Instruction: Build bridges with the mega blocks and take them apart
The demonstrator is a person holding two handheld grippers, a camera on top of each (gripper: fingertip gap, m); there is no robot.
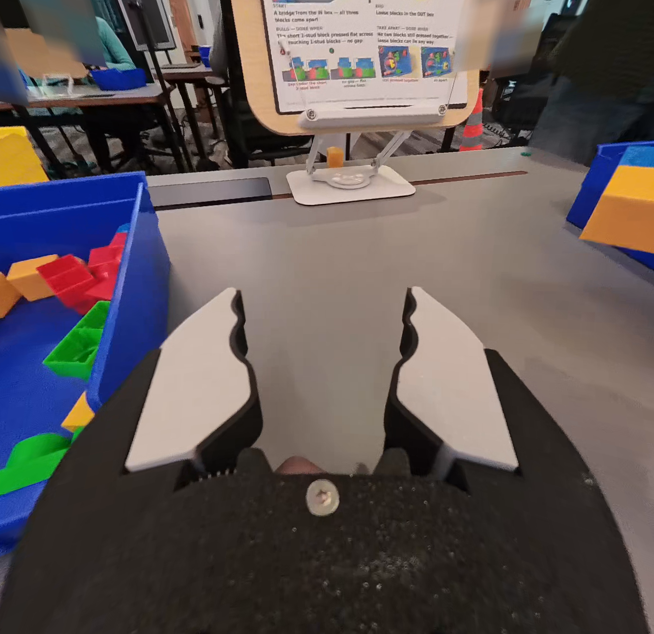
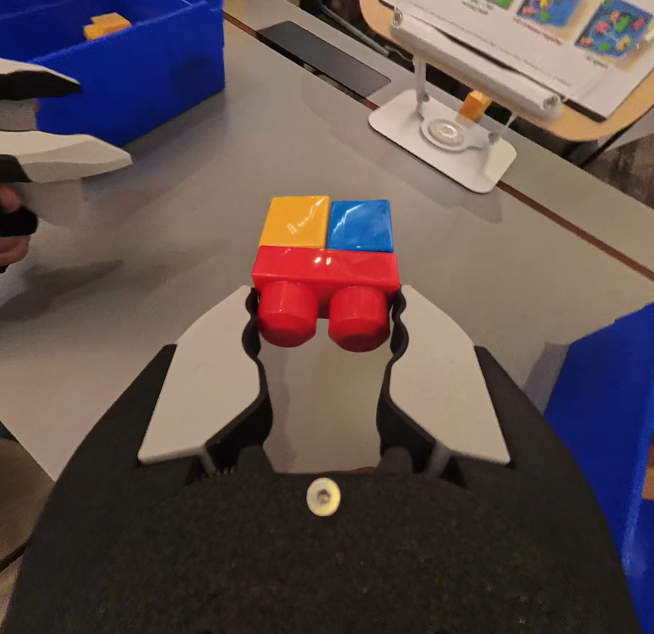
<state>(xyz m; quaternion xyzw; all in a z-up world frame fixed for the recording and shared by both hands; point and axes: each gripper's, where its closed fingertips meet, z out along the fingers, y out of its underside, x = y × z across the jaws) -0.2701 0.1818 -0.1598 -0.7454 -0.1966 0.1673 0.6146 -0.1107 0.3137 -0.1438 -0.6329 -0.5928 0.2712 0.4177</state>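
Note:
My right gripper is shut on a red two-stud block, its studs pointing back at the camera. A yellow block and a blue block sit side by side on the red block's far side, forming a bridge held above the grey table. The bridge also shows in the left wrist view as yellow and blue at the right edge. My left gripper is open and empty over the table, beside a blue bin holding red, green and orange blocks.
A second blue bin stands at the right, close to my right gripper. A stand with an instruction sheet stands at the table's far edge. The left gripper's fingers show at the left of the right wrist view.

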